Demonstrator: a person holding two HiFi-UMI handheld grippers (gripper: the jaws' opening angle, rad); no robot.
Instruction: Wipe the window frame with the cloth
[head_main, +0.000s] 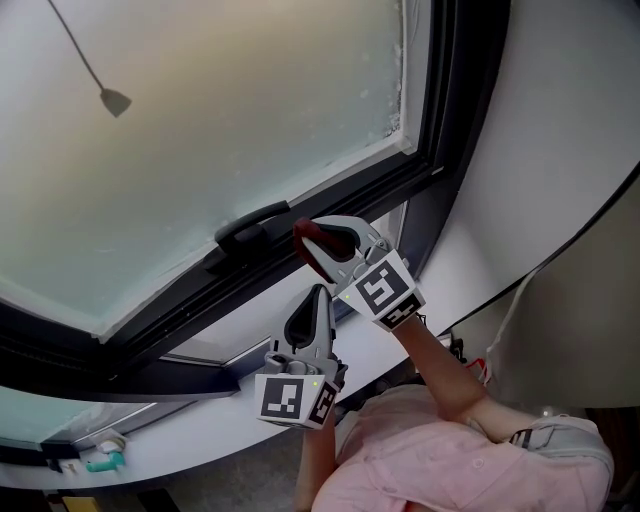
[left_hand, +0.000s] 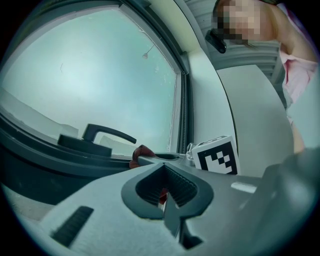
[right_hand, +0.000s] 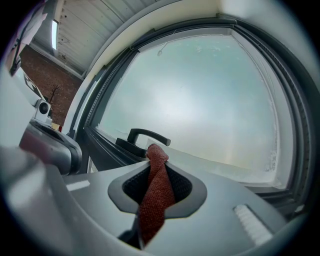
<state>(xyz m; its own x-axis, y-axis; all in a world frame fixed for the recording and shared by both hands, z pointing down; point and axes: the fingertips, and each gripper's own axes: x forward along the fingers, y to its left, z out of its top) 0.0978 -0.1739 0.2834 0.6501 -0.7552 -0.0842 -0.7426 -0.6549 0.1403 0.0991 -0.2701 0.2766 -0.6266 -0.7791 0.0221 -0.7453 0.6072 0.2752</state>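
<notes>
Count, this station:

Claws: two. Left claw (head_main: 320, 296), right claw (head_main: 315, 240).
Marker cubes: two. One marker cube (head_main: 385, 290) sits behind the right claw, the other behind the left.
Cloth (right_hand: 155, 195): one, red-brown, between the right claw's jaws.
Window handle (head_main: 255, 226): one, just ahead of the right claw.
Window frame (head_main: 445, 110): one, dark.
Frosted pane (head_main: 220, 120): one, beyond both claws.
Pull cord (head_main: 113, 100): one — far past the claws.
Person (head_main: 440, 470): one — pink top, behind the claws.

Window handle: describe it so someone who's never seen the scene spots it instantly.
Find the big frosted pane and its dark frame. On the frame's lower bar sits the handle, a black lever on a base, beside the red cloth; it's the only part sticking out.
</notes>
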